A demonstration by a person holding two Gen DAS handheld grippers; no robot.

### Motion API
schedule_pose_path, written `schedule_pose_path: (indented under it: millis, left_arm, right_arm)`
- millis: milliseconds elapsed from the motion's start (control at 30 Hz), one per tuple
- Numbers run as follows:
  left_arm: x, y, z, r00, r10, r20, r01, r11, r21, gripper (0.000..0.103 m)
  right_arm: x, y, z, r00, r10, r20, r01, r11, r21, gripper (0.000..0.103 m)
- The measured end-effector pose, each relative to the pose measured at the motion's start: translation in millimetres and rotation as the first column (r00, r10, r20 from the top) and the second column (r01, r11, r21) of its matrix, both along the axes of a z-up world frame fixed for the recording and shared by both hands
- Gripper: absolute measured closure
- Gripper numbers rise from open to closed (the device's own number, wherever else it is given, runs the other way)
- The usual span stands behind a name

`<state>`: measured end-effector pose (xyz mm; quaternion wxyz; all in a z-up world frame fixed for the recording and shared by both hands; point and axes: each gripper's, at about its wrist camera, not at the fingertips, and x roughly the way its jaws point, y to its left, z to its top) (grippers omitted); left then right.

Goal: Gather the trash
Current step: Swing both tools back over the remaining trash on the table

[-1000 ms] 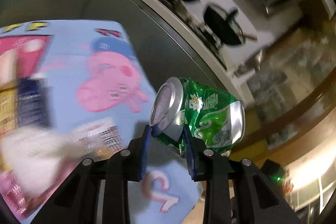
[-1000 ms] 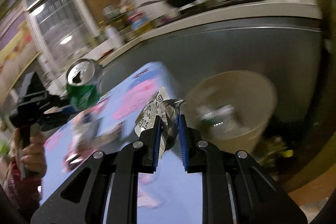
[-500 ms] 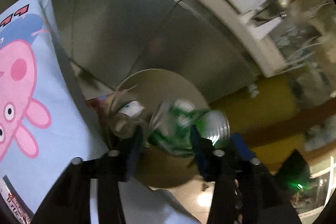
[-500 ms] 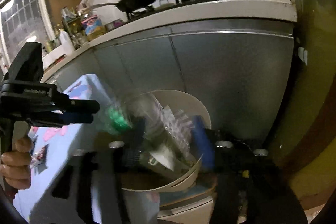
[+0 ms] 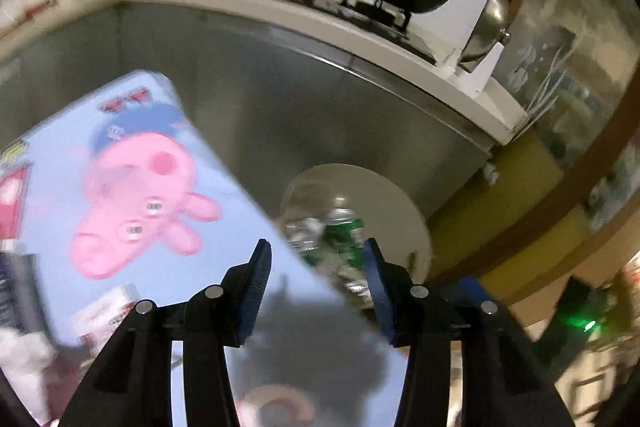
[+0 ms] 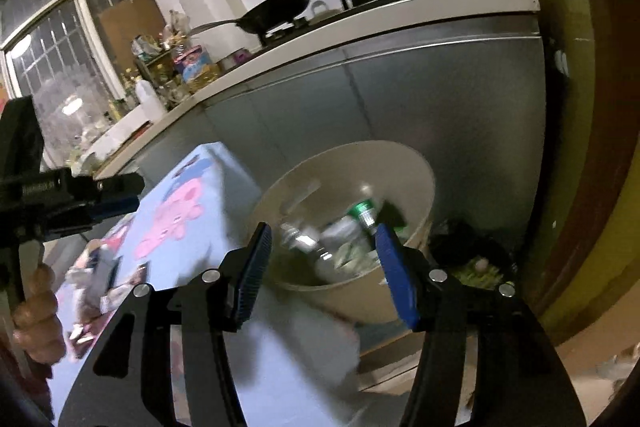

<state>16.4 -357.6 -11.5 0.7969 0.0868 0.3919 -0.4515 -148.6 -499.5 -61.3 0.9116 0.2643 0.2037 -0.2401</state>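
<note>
- Left wrist view: left gripper (image 5: 316, 283) with blue pads spread apart, nothing between them, hovering over the edge of the light-blue cartoon-pig tablecloth (image 5: 132, 187).
- Just past that edge, lower down: round beige plastic waste bin (image 5: 400, 203), holding a crushed green drink can (image 5: 340, 239) among clear crinkled wrappers.
- Right wrist view: right gripper (image 6: 320, 267) likewise wide and empty, aimed down into the same waste bin (image 6: 416, 167).
- Inside the bin here: green can (image 6: 362, 211), pale plastic scraps and a silvery wrapper (image 6: 344, 251), blurred, exact pieces hard to tell apart.
- At the left edge of that view: the left gripper (image 6: 116, 197) seen from the side, carried by a hand (image 6: 38, 311), level above the table.
- Progress, judged from the layout: can and wrapper already in the bin, so this pair of items counts as collected.
- Left to do, apparently: more litter on the tablecloth, namely printed packets and white crumpled paper (image 5: 24, 351) near the left side, blurred, plus scattered bits (image 6: 100, 279) in the right view.
- Likely next: back to the table for the remaining scraps.
</note>
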Motion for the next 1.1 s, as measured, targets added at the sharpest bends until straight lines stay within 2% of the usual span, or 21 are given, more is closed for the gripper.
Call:
schedule_pose_path:
  millis: [100, 467, 600, 867, 1100]
  left_arm:
    - [-11, 27, 6, 0.997, 0.043, 0.071, -0.043, 0.999, 0.003, 0.056]
    - [-25, 95, 27, 0.972, 0.156, 0.176, -0.152, 0.988, -0.037, 0.056]
    - [-29, 112, 32, 0.964, 0.18, 0.193, -0.173, 0.984, -0.052, 0.056]
    - [-35, 130, 37, 0.953, 0.208, 0.22, -0.199, 0.978, -0.062, 0.055]
    - [-38, 136, 38, 0.95, 0.215, 0.226, -0.206, 0.976, -0.064, 0.054]
  right_arm:
    - [1, 21, 11, 0.999, 0.034, 0.013, -0.033, 0.999, -0.004, 0.049]
    - [-2, 76, 54, 0.993, 0.087, 0.08, -0.086, 0.996, -0.019, 0.048]
    - [-7, 82, 61, 0.992, 0.058, 0.109, -0.059, 0.998, 0.012, 0.035]
    - [-6, 85, 64, 0.991, 0.049, 0.125, -0.062, 0.993, 0.102, 0.032]
    - [0, 92, 66, 0.991, 0.072, 0.114, -0.084, 0.991, 0.102, 0.032]
